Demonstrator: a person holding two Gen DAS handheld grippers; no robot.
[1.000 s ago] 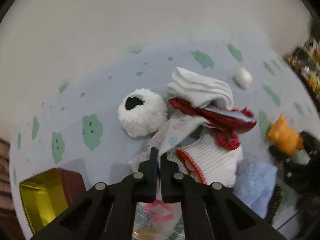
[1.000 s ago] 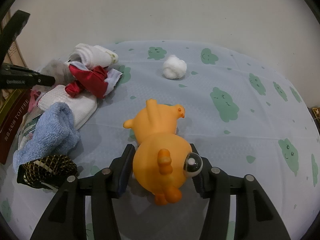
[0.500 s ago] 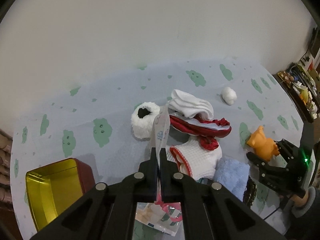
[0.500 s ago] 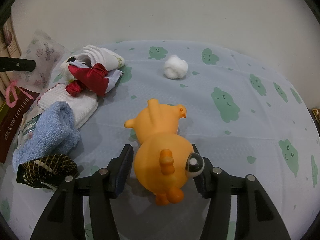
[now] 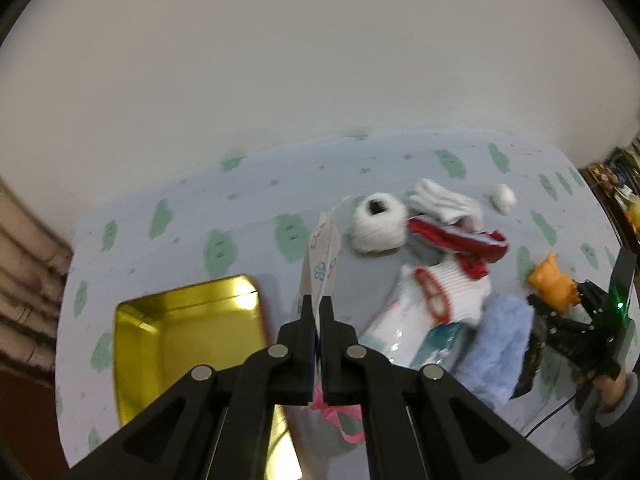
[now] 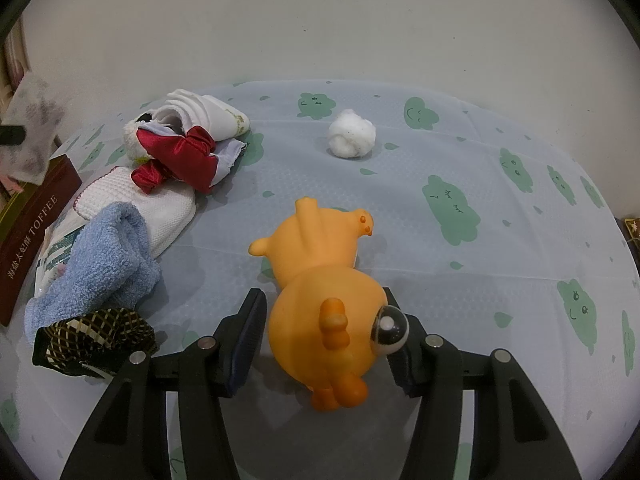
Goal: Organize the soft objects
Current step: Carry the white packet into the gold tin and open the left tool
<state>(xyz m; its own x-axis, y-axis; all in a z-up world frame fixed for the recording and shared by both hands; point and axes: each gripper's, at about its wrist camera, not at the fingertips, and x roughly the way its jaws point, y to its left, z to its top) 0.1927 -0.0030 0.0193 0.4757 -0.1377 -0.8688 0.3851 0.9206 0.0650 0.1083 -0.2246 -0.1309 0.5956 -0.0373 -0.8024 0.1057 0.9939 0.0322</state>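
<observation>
Now left gripper (image 5: 315, 307) pinching printed pouch (image 5: 323, 252), lifted

Tin (image 5: 188, 344) sat left of left gripper (image 5: 316, 312), on tablecloth (image 6: 460, 248). Printed pouch (image 5: 322, 256) hung between gripper's fingers, beside tin. Cloth pile (image 6: 168, 184) lay right of pouch: rolled sock (image 6: 208, 114) behind, towel (image 6: 100, 256) in front. Duck toy (image 6: 320, 280) lay right of pile, between right gripper (image 6: 324, 340) fingers. Cotton ball (image 6: 352, 139) lay behind duck, well apart.

Left gripper (image 5: 316, 306) fingers pinched together; right gripper (image 6: 326, 322) fingers spread wide.
</observation>
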